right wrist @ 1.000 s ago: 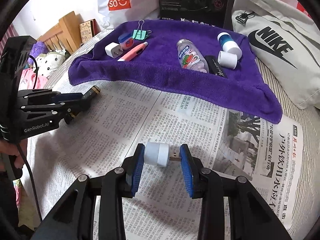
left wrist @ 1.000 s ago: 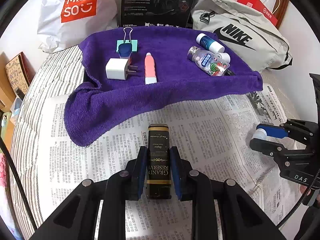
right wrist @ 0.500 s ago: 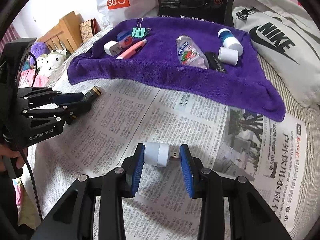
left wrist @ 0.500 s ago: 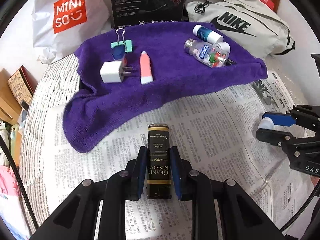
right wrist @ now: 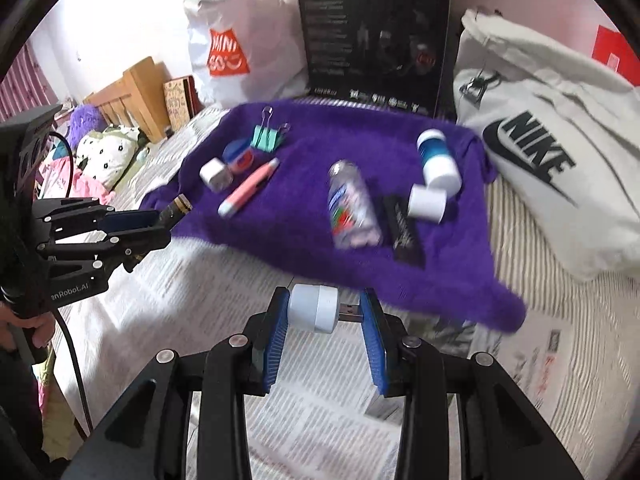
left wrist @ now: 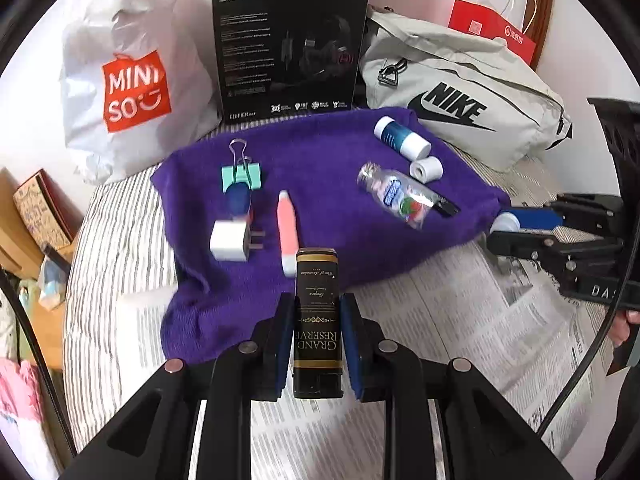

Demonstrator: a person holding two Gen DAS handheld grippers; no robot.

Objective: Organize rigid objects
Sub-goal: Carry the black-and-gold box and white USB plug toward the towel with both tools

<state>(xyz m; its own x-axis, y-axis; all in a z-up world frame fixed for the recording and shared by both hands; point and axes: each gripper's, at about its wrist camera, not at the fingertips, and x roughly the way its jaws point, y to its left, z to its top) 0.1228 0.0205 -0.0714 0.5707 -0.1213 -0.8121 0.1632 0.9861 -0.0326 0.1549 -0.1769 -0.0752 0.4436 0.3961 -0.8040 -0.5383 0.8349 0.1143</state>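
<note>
Striped bed [left wrist: 112, 248] covered in part by newspaper [left wrist: 452, 320], with a purple towel [left wrist: 332, 152] spread toward the far side; behind it stand a white shopping bag [left wrist: 132, 80], a black headphone box [left wrist: 288, 44] and a grey sling bag [left wrist: 460, 92]. On the towel, left group: teal binder clip [left wrist: 241, 174], small blue-lidded jar [left wrist: 238, 200], white plug adapter [left wrist: 230, 241], pink pen-shaped tube [left wrist: 288, 232]. Right group: clear bottle [left wrist: 396, 194] lying on its side, blue-and-white canister [left wrist: 401, 137], small white cylinder [left wrist: 426, 168], black flat packet [right wrist: 404, 232] beside the bottle. Left gripper [left wrist: 316, 344]: jaws pinch a black gold-lettered lighter [left wrist: 317, 320], held above the towel's near edge. Right gripper [right wrist: 324, 316]: jaws clamp a white USB plug [right wrist: 316, 308] end to end, above the newspaper just short of the towel.
</note>
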